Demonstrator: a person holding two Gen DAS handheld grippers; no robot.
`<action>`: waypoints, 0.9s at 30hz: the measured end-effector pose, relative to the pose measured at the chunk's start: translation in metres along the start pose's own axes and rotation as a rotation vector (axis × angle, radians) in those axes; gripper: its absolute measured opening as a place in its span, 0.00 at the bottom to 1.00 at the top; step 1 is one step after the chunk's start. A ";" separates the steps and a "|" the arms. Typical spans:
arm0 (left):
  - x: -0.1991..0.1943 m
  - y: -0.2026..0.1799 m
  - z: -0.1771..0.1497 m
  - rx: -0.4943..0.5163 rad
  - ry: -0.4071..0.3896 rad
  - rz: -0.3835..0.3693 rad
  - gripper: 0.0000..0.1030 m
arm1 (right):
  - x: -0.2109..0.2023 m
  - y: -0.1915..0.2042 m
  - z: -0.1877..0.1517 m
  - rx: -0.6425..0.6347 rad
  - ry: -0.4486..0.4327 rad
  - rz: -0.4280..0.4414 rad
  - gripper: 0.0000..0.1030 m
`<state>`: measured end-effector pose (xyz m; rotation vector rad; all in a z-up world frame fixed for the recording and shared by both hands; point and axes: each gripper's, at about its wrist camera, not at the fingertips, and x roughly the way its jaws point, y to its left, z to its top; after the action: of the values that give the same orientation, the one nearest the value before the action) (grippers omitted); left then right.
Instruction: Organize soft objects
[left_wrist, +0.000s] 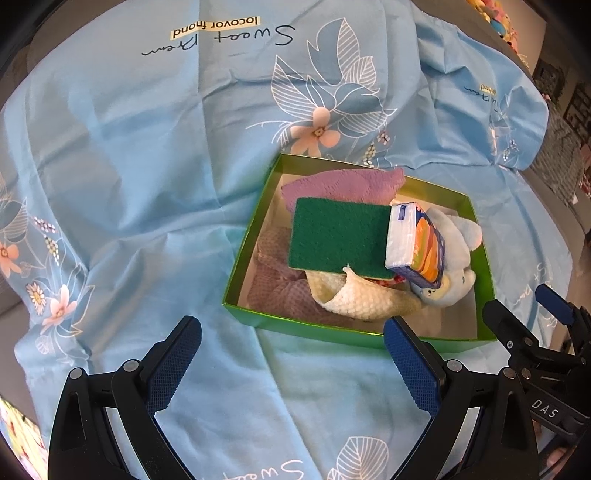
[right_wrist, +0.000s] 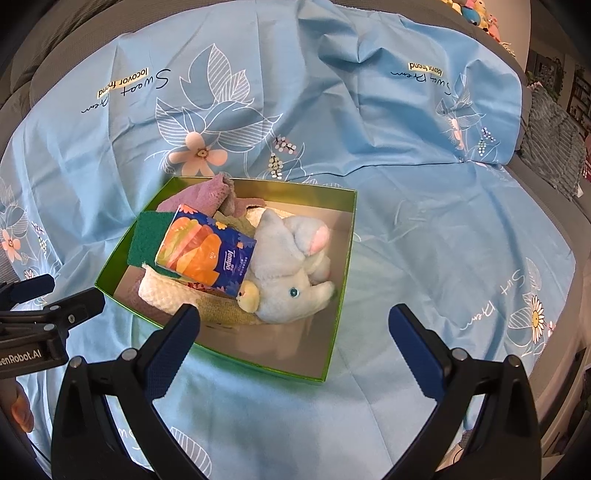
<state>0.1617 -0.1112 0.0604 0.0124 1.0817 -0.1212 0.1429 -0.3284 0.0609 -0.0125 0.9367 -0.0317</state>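
Note:
A green box (left_wrist: 245, 254) (right_wrist: 341, 280) sits on the blue sheet and holds soft things. In it lie a green scouring sponge (left_wrist: 336, 236) (right_wrist: 147, 236), a Tempo tissue pack (left_wrist: 417, 247) (right_wrist: 207, 254), a light blue plush elephant (left_wrist: 458, 254) (right_wrist: 291, 266), a purple cloth (left_wrist: 343, 184) (right_wrist: 207, 192) and a cream cloth (left_wrist: 365, 299) (right_wrist: 162, 291). My left gripper (left_wrist: 291, 328) is open and empty just in front of the box. My right gripper (right_wrist: 293, 317) is open and empty over the box's near edge.
A light blue flowered bedsheet (left_wrist: 147, 166) (right_wrist: 424, 166) covers the whole surface, with folds at the far right. The right gripper shows at the right edge of the left wrist view (left_wrist: 532, 317); the left gripper shows at the left edge of the right wrist view (right_wrist: 55, 291).

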 end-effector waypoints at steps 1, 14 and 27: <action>0.001 0.000 0.000 0.000 0.002 0.000 0.96 | 0.001 0.000 0.000 0.001 0.001 0.001 0.99; 0.005 -0.002 0.002 0.008 0.007 0.009 0.96 | 0.007 -0.003 0.002 0.001 0.008 0.009 0.99; 0.008 -0.004 0.005 0.019 0.014 0.010 0.96 | 0.008 -0.003 0.004 0.001 0.008 0.009 0.99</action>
<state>0.1694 -0.1162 0.0555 0.0361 1.0945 -0.1225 0.1507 -0.3317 0.0572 -0.0069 0.9449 -0.0242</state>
